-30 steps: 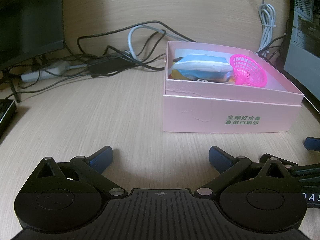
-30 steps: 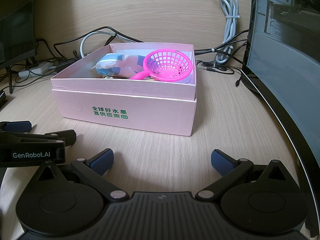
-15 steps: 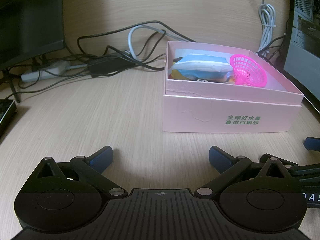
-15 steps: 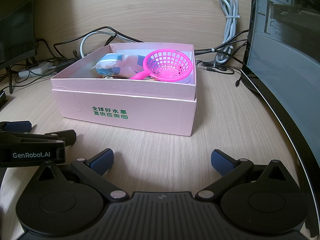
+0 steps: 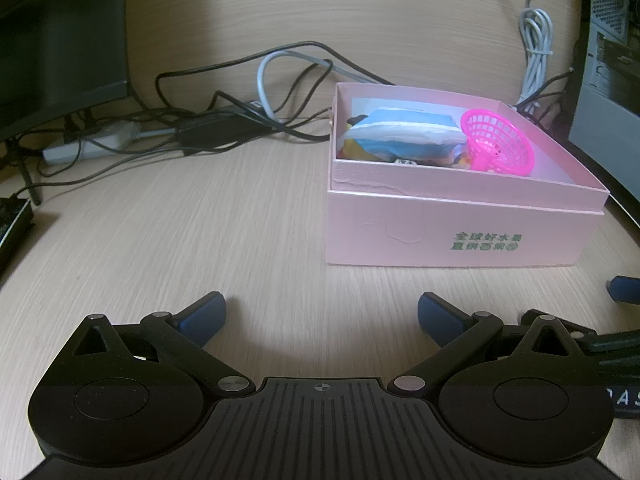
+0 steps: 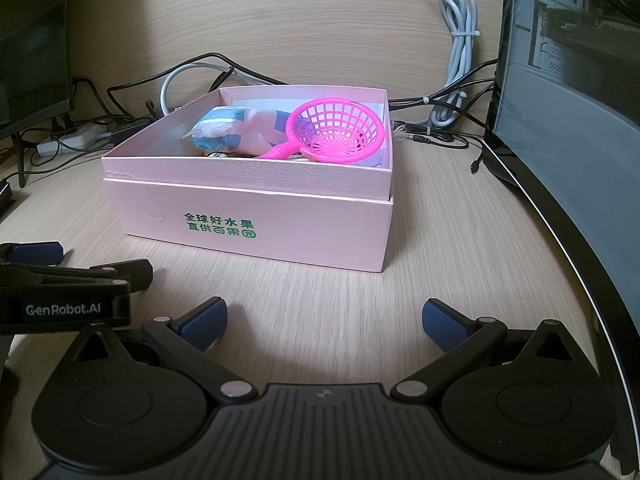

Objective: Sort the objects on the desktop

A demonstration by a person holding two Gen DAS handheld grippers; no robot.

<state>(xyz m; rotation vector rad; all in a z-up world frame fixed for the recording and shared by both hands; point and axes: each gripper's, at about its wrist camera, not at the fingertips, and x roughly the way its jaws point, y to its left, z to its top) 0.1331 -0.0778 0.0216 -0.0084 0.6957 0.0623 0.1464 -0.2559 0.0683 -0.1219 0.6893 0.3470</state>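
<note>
My left gripper (image 5: 322, 312): fingers spread wide apart, nothing between them, low over the wooden desk (image 5: 200, 240). From my right wrist camera I see it just to the left of my right gripper, its blue-tipped finger (image 6: 36, 252) pointing ahead.

My right gripper (image 6: 324, 318): fingers likewise wide apart and holding nothing, over bare desk in front of the box. One of its blue pads (image 5: 624, 282) shows at the right edge of my left wrist view.

Pink box (image 5: 452, 236): open, no lid on it, standing on the desk ahead of both grippers; ahead and to the right of my left one, ahead and slightly left of my right one. Green printed characters (image 6: 219, 226) are on the wall facing me.

Pink strainer (image 6: 336, 130): inside the box, on the side to my right, bowl tilted, handle pointing toward the middle of the box.

Blue-and-white packet (image 6: 218, 130): inside the box, to the left of the strainer and touching it. Smaller colourful things lie under it; I cannot tell what they are.

Cables (image 5: 248, 120): a tangle on the desk beyond the box, to the far left of my left gripper.

Bundled grey cord (image 6: 456, 64): beyond the box, far right.

Monitor (image 6: 568, 100): close on the right of my right gripper.
</note>
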